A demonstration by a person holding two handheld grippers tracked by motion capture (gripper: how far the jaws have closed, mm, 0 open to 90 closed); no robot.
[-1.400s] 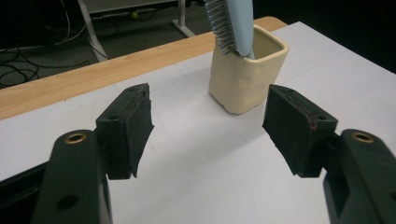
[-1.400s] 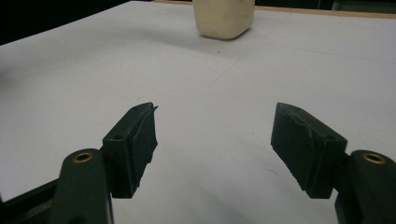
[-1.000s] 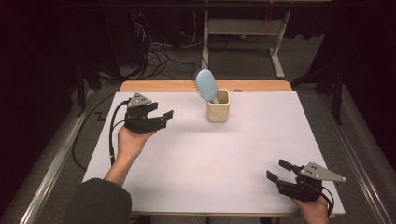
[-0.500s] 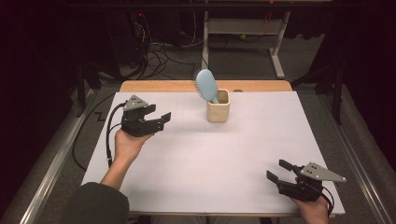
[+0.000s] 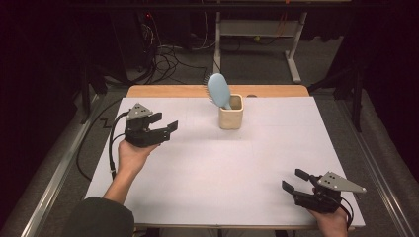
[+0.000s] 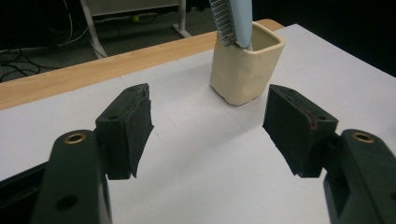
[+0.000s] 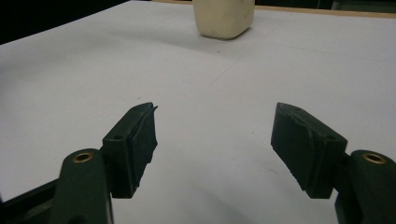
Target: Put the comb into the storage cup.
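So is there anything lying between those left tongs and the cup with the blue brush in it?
Nothing visible. The left tongs stand open and empty, and only bare white table lies between them and the cream cup holding the blue hairbrush.

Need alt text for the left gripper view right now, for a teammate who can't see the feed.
The left gripper has its two black jaws open with nothing between them, aimed across the white table at a cream cup. A light blue hairbrush stands in the cup, bristles facing left, with the table's wooden edge behind.
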